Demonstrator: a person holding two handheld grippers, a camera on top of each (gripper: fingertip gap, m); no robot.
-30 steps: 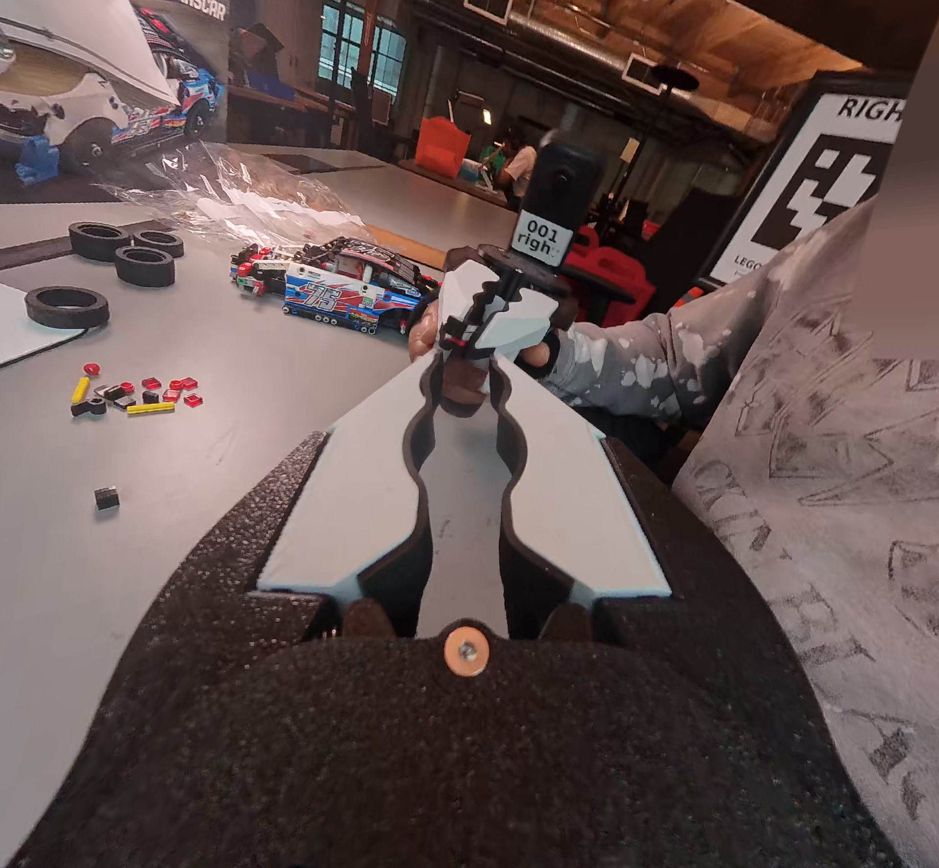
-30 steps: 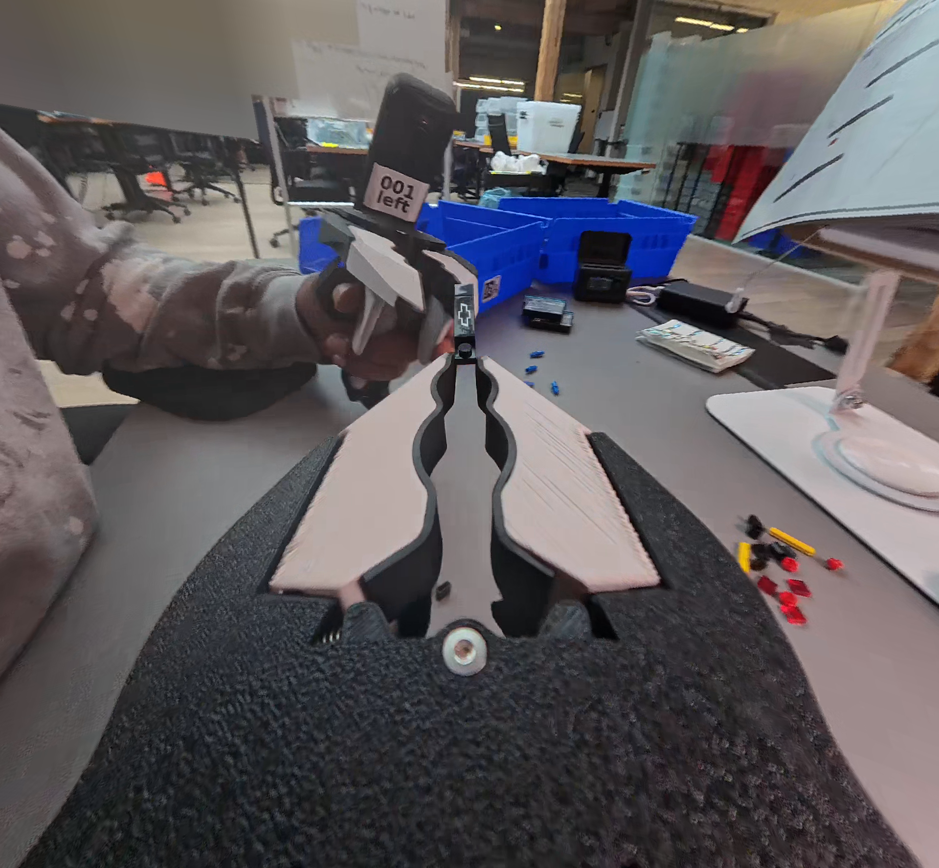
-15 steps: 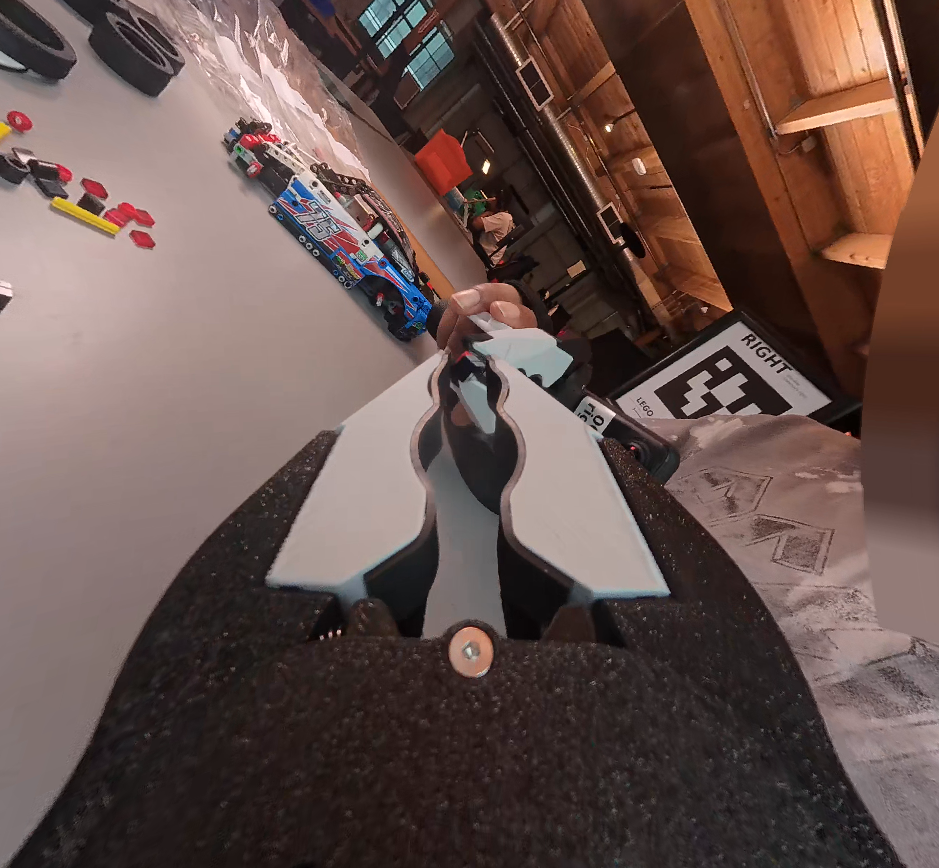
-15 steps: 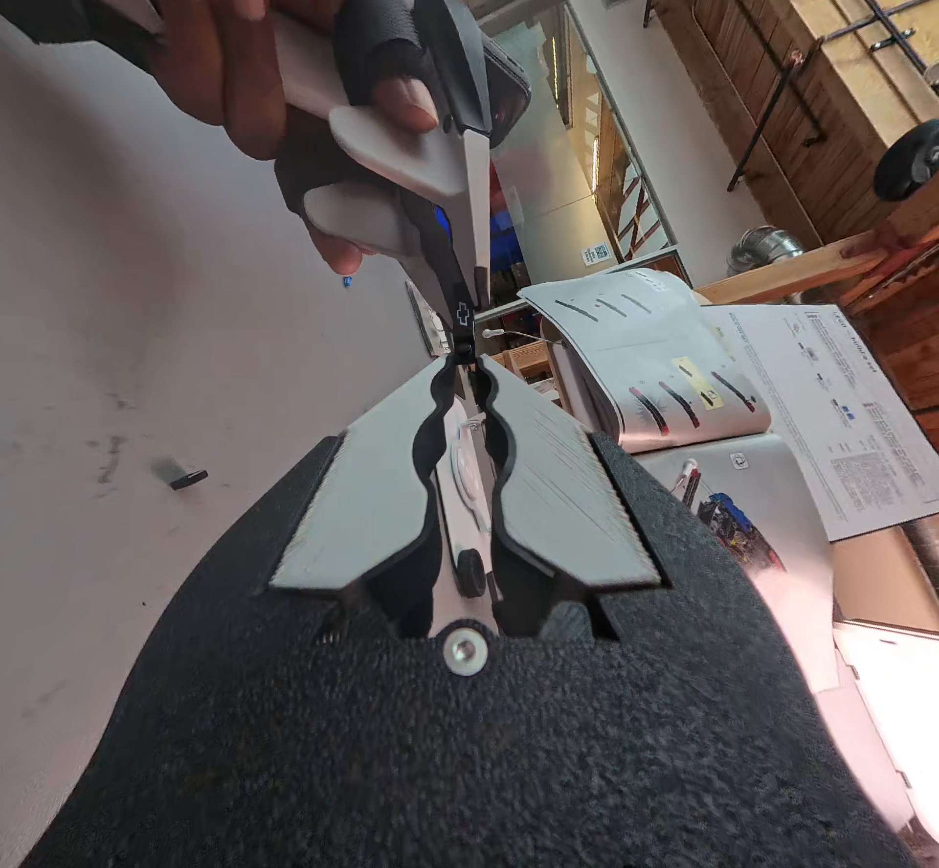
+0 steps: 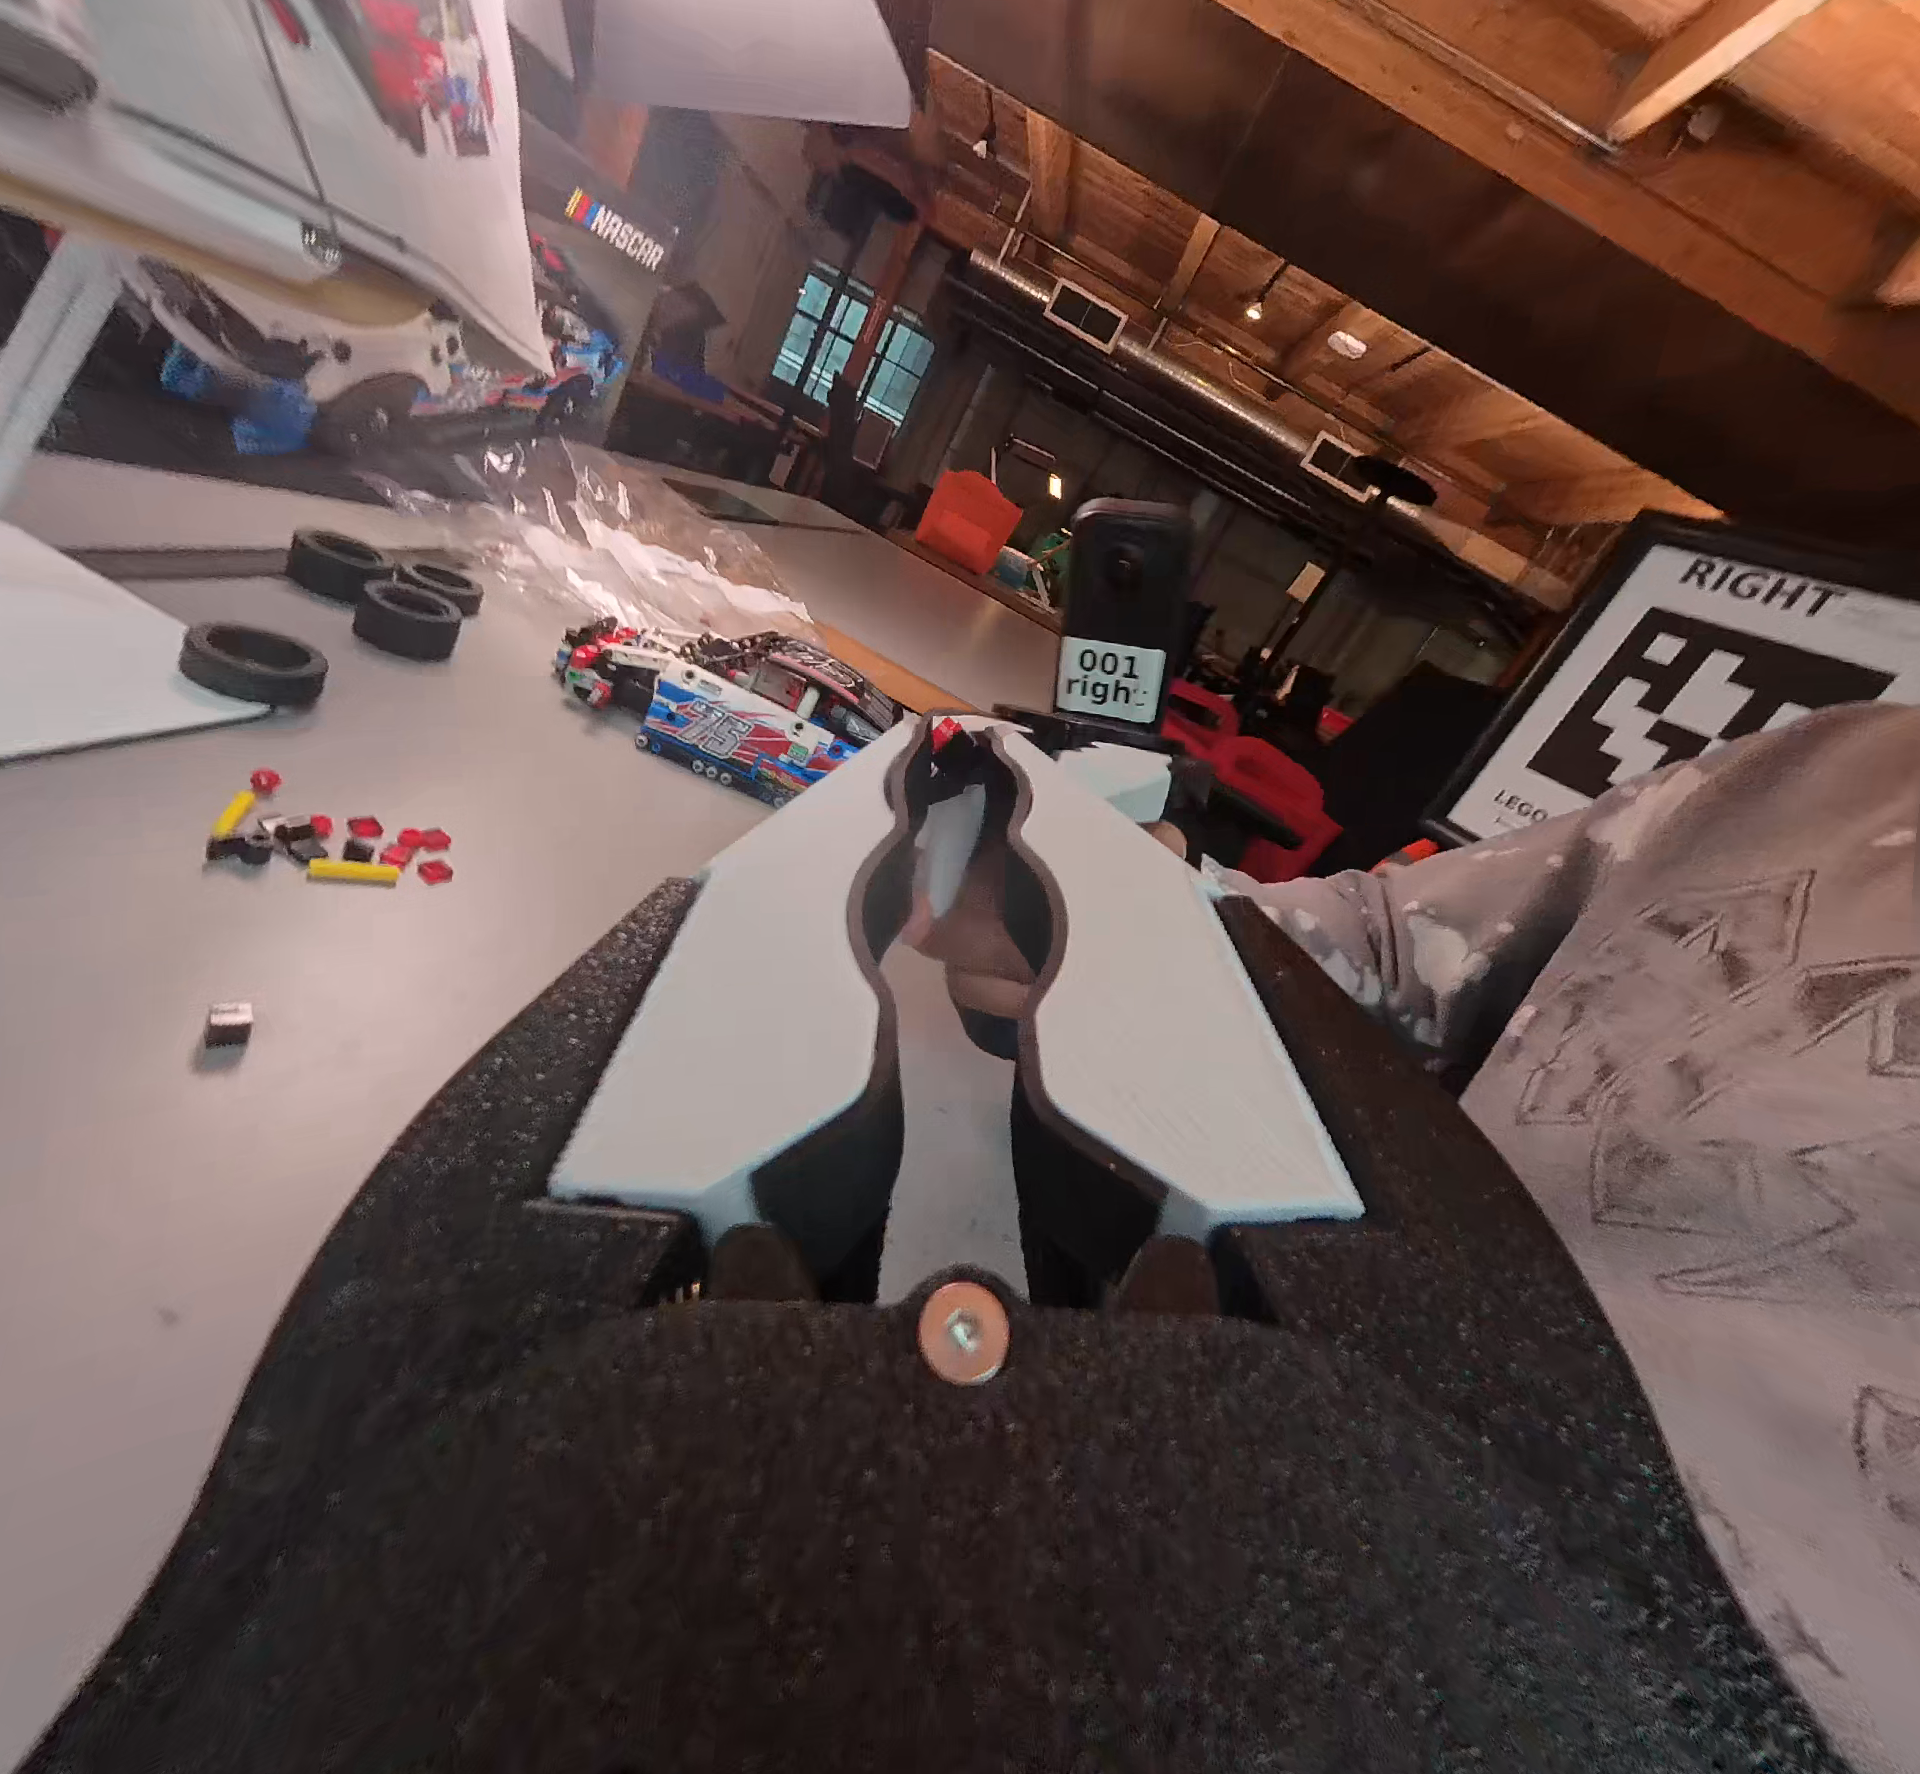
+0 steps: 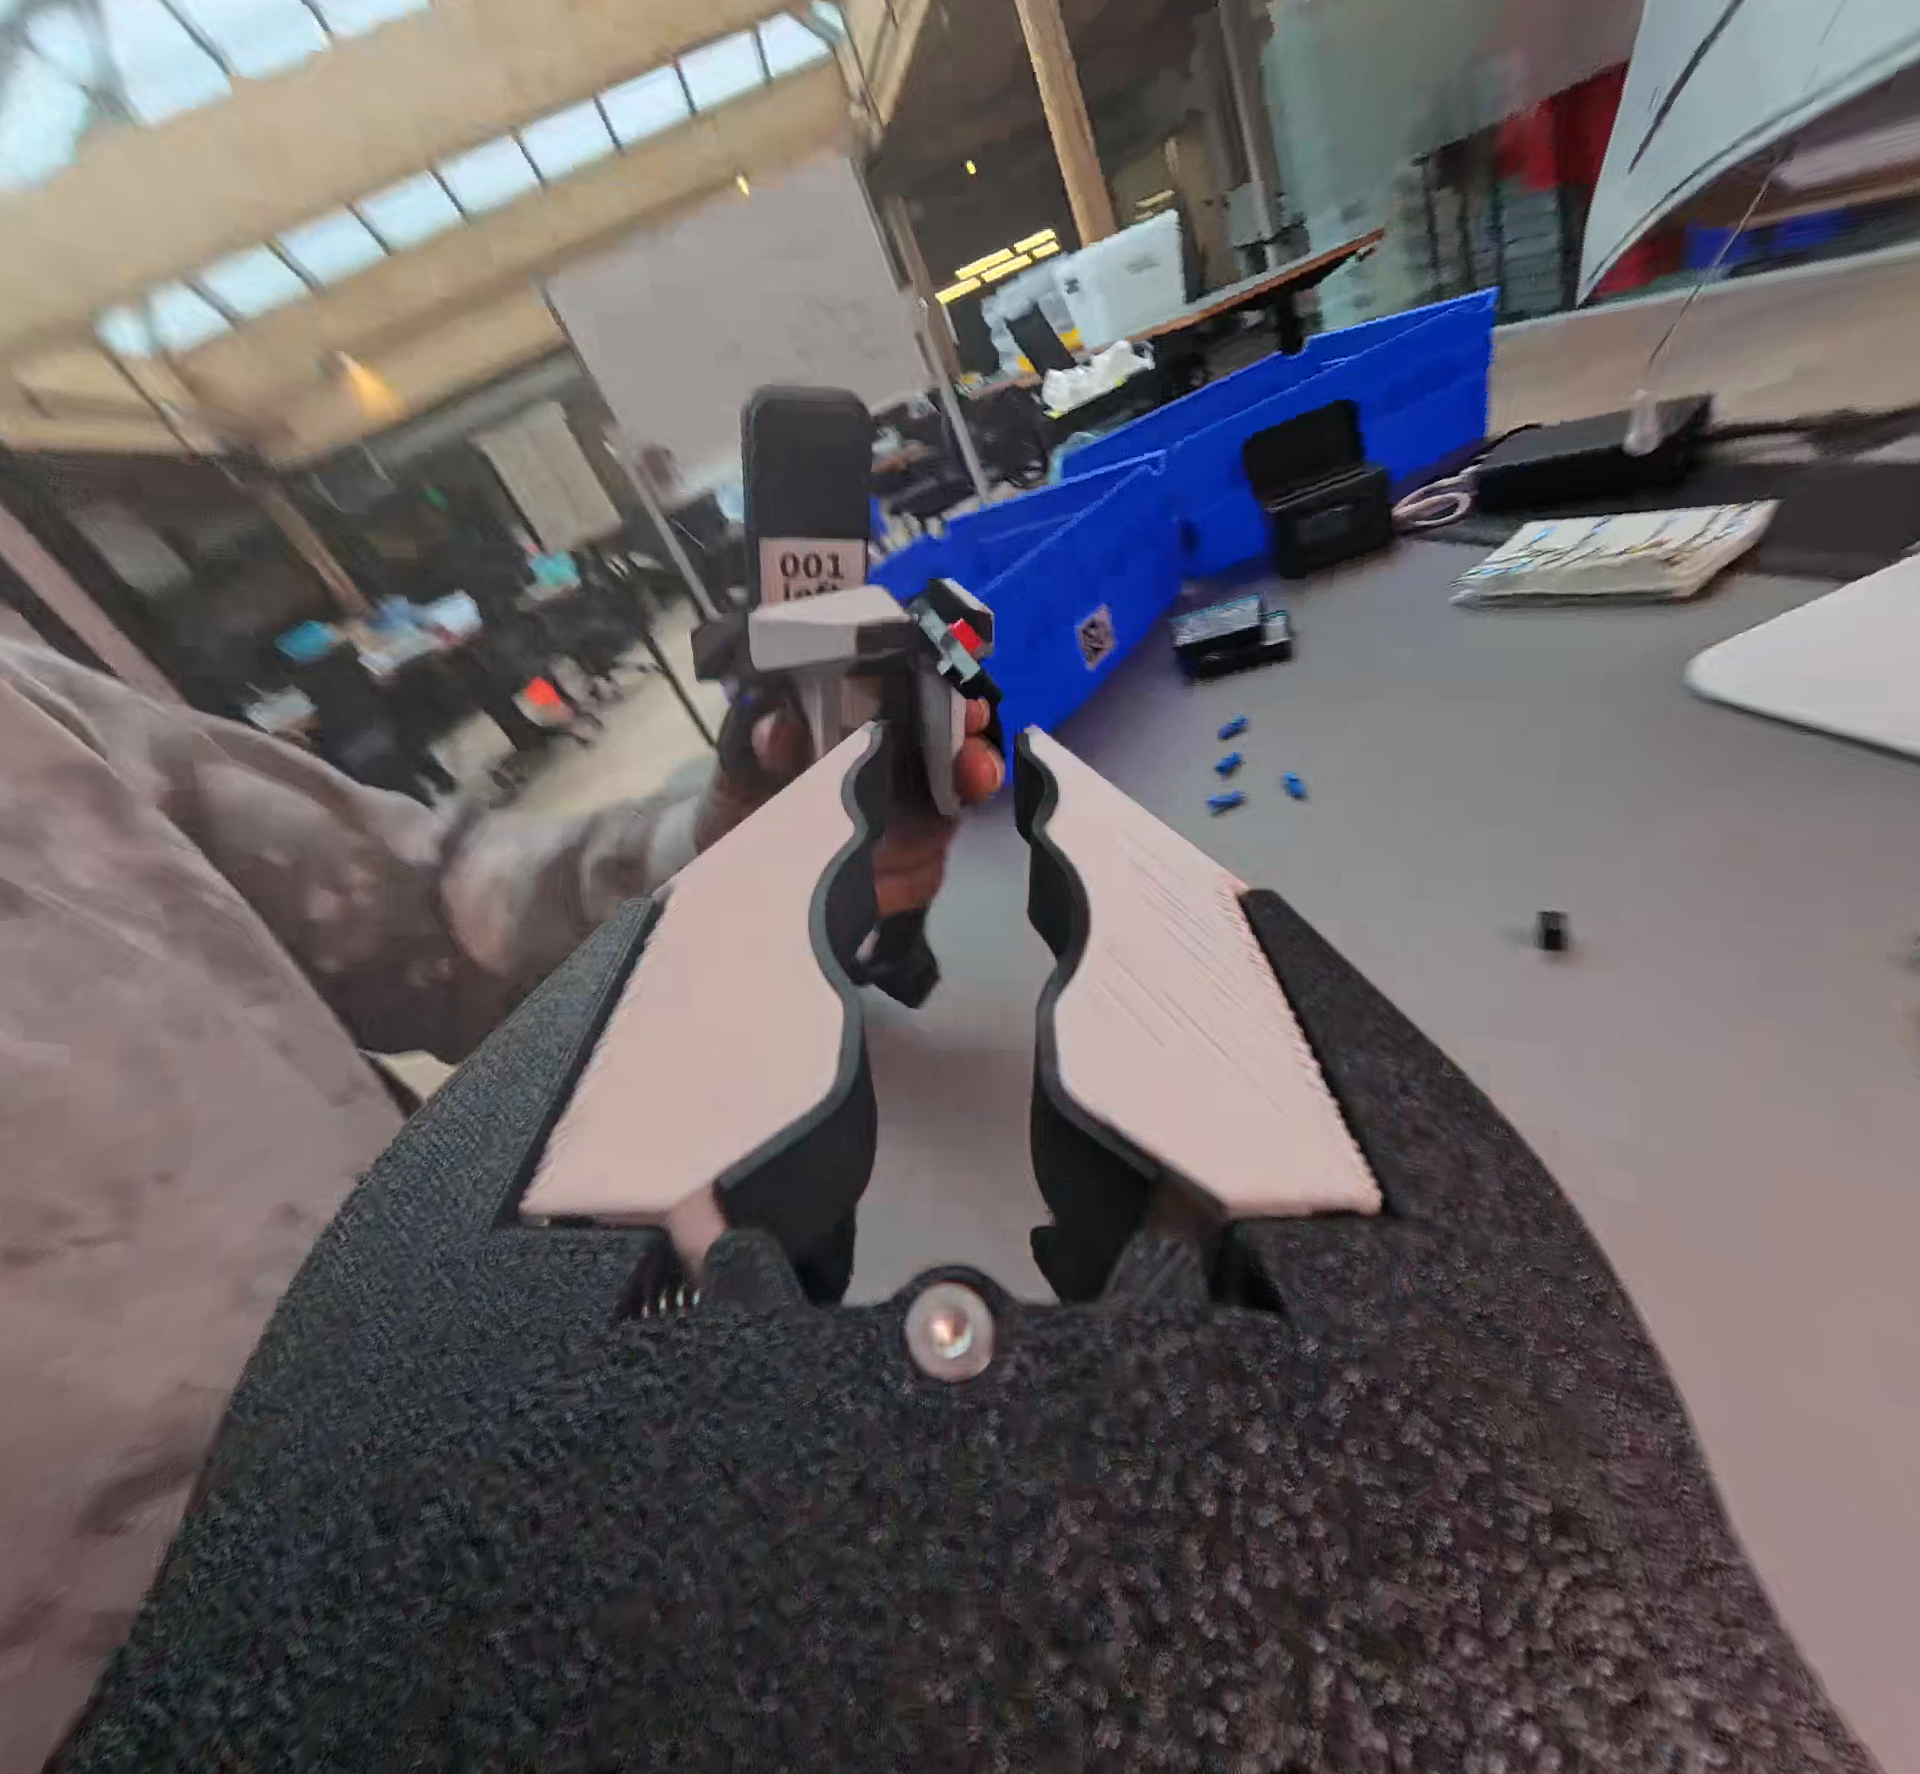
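Note:
My left gripper (image 5: 954, 733) is shut at the tips on a small black and red brick piece (image 5: 941, 735), held above the grey table (image 5: 156, 1205). In the right wrist view the same piece (image 6: 958, 635) sticks out of the left gripper's fingers (image 6: 821, 644), held up by a hand. My right gripper (image 6: 945, 745) is open and empty, a short way in front of and below that piece. It also shows in the left wrist view (image 5: 1117, 779), just beyond my left fingertips.
A blue, red and white toy race car (image 5: 727, 722) stands mid-table. Black tyres (image 5: 255, 662) and a cluster of small red, yellow and black parts (image 5: 332, 846) lie to the left. Blue bins (image 6: 1195, 519) and blue pins (image 6: 1236, 779) lie farther along the table. A sleeve (image 5: 1662, 997) is at the right. The tips of both grippers are at nearly the same place.
Both grippers pinched the small piece between them and tilted sideways. Now the right gripper has opened and drawn back, and the left alone keeps the piece.

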